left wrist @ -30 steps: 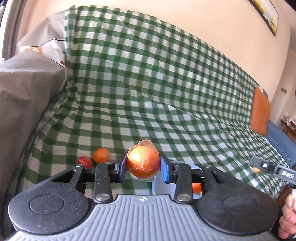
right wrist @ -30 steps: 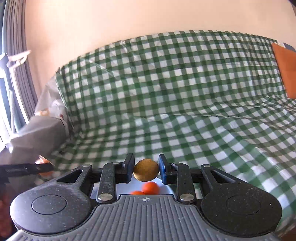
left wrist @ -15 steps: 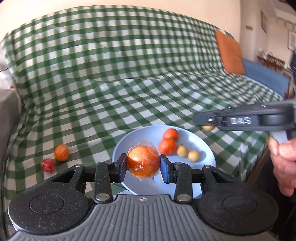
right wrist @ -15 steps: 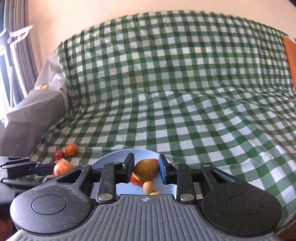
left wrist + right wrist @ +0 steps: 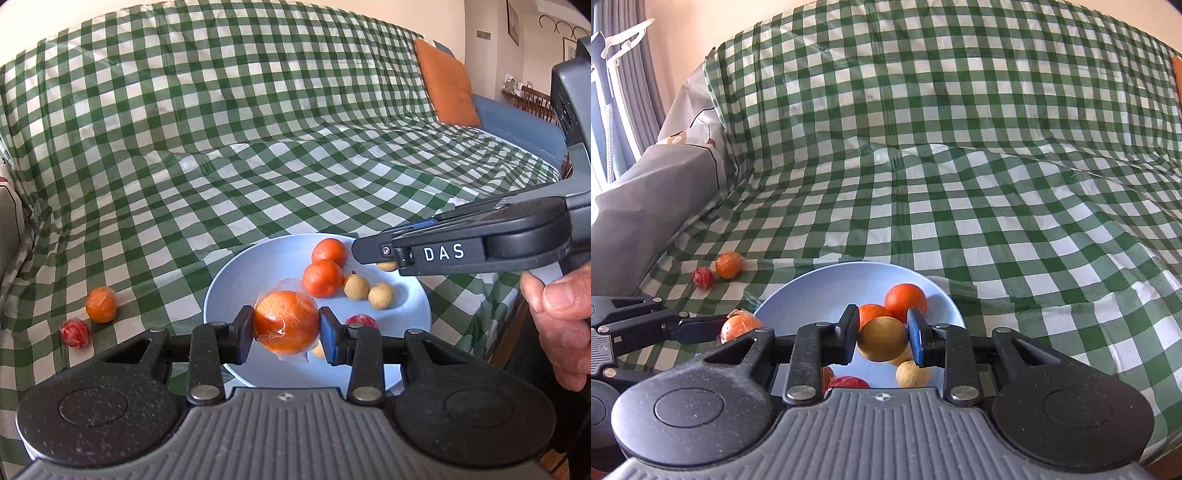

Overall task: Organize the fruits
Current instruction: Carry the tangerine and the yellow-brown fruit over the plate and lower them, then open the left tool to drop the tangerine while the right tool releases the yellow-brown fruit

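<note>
Orange fruit (image 5: 285, 320) clamped in left jaws | tan fruit (image 5: 882, 338) clamped in right jaws

My speckled matt plastic gripper (image 5: 286, 332), orange (image 5: 285, 322) in glossy film, smooth blue bowl (image 5: 236, 280) perhaps ceramic, checked cloth cover (image 5: 258, 129).

plate (image 5: 229, 280): near rim hidden behind the left tool (image 5: 286, 330)
tan fruit (image 5: 386, 265): mostly covered by the right tool (image 5: 373, 254)
hand (image 5: 565, 325): cut off at right edge
cushion (image 5: 1177, 79): cropped by frame edge
</note>
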The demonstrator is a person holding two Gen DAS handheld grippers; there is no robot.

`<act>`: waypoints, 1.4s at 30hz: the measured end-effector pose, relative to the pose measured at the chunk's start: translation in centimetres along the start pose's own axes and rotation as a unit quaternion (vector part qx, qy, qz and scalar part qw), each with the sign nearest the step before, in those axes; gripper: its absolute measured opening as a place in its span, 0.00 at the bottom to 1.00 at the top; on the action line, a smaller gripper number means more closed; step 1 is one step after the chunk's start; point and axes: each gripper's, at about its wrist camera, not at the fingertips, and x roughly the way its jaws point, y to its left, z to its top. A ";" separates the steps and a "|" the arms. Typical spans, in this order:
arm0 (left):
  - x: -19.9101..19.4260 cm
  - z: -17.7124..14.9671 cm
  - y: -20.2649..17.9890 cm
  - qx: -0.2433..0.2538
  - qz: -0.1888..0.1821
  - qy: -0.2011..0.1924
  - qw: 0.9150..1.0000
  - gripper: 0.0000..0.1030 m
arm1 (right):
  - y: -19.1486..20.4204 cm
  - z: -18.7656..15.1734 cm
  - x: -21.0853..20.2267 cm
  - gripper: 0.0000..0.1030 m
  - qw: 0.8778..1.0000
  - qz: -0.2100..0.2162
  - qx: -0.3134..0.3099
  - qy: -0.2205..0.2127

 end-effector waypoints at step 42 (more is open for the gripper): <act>0.5 -0.1 0.1 -0.002 0.001 0.008 1.000 0.40 | 0.0 -0.1 0.8 0.29 1.000 0.005 -0.003 0.011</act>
